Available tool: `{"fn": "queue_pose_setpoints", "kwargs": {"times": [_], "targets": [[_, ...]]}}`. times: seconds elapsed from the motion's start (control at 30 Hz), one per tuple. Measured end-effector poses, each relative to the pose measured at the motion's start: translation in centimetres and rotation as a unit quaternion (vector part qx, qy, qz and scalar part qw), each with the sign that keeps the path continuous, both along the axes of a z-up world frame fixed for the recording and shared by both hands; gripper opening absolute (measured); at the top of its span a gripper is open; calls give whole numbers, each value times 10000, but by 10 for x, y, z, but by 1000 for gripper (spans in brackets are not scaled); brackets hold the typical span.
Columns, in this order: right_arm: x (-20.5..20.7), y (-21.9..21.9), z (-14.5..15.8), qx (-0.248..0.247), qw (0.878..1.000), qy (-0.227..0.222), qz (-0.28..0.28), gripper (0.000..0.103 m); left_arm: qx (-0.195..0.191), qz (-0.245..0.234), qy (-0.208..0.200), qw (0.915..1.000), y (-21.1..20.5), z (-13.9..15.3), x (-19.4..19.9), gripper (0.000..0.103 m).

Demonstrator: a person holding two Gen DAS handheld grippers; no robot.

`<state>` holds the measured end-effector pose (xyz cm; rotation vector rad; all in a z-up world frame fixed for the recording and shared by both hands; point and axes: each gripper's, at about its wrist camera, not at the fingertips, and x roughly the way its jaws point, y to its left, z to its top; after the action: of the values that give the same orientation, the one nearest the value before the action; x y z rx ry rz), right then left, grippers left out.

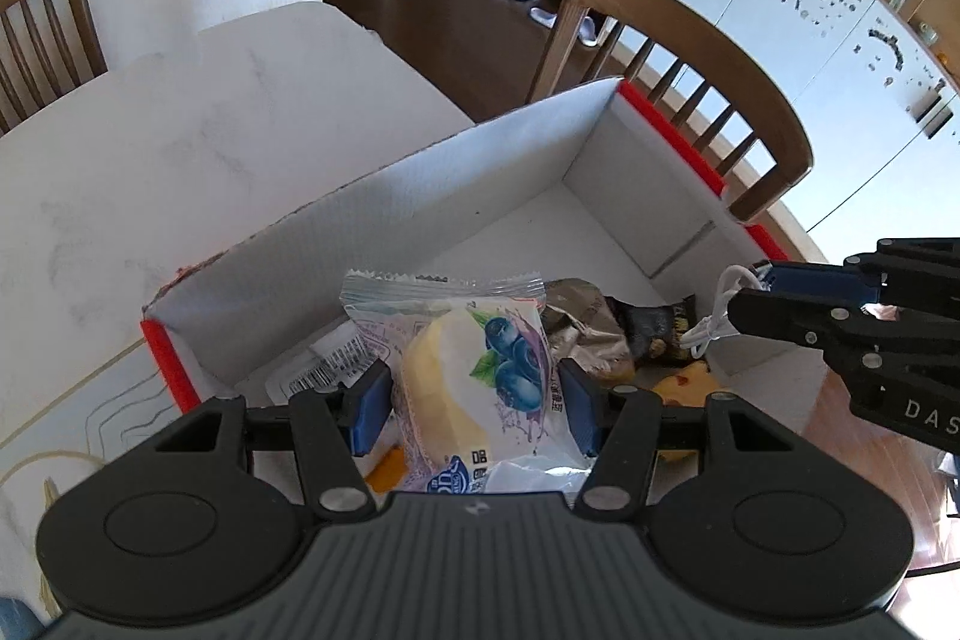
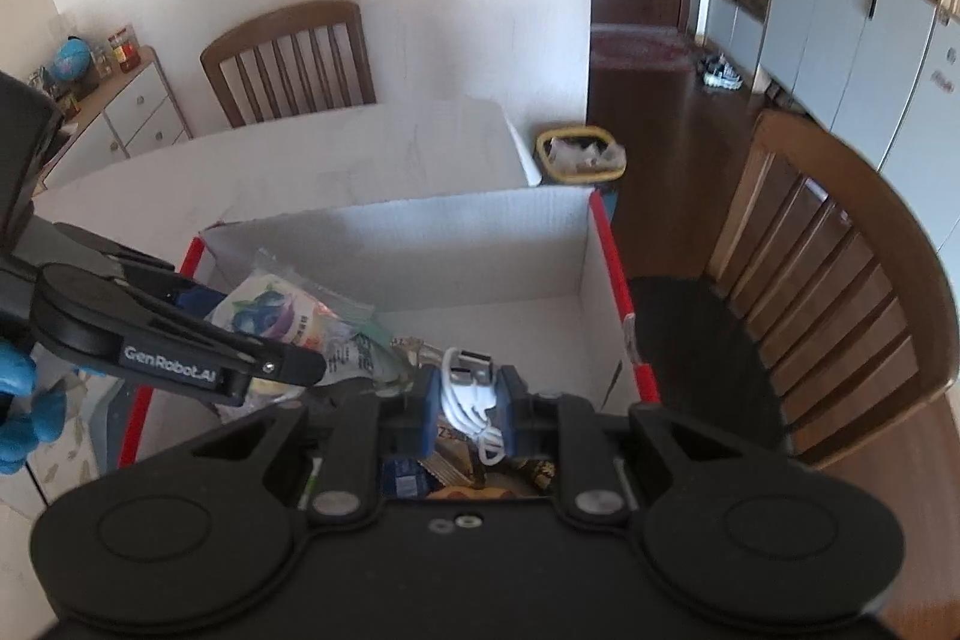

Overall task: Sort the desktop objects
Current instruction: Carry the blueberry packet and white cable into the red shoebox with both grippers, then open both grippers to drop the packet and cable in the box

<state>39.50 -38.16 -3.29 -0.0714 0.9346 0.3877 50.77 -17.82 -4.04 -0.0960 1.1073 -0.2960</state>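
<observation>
A white cardboard box (image 1: 498, 172) with red edges stands on the white table; it also shows in the right wrist view (image 2: 480, 244). My left gripper (image 1: 477, 412) is shut on a blueberry cake packet (image 1: 480, 376) and holds it over the near end of the box. The packet also shows in the right wrist view (image 2: 276, 316). My right gripper (image 2: 468, 415) is shut on a coiled white USB cable (image 2: 471, 394), above snack packets (image 2: 456, 466) in the box. In the left wrist view the right gripper (image 1: 744, 304) comes in from the right with the cable (image 1: 714, 316).
Dark and gold snack wrappers (image 1: 606, 334) and a barcoded packet (image 1: 324, 370) lie on the box floor. A wooden chair (image 2: 840, 292) stands right of the box, another (image 2: 288, 58) behind the table. A yellow-rimmed bin (image 2: 579, 154) sits on the floor.
</observation>
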Motion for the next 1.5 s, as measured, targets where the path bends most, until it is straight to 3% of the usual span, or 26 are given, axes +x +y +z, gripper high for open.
{"fn": "queue_pose_setpoints", "kwargs": {"times": [0.33, 0.9, 1.23, 1.33, 1.4, 1.5], "targets": [[22, 18, -28, -449, 9971, 569, 222, 20, 219, -71, 216, 9995, -1, -21, 11, 57], [45, 46, -67, -677, 9935, 825, 395, 20, 312, -82, 379, 9988, 0, -37, 23, 57], [40, 46, -68, -800, 9922, 826, 489, 30, 463, -149, 437, 9979, -7, -36, 32, 58], [37, 43, -67, -768, 9924, 808, 529, 43, 473, -120, 439, 9978, -6, -37, 31, 58], [32, 40, -66, -768, 9925, 765, 560, 48, 460, -161, 443, 9978, -7, -37, 30, 61], [27, 37, -65, -742, 9929, 729, 582, 55, 380, -113, 469, 9981, -5, -37, 30, 75]]}}
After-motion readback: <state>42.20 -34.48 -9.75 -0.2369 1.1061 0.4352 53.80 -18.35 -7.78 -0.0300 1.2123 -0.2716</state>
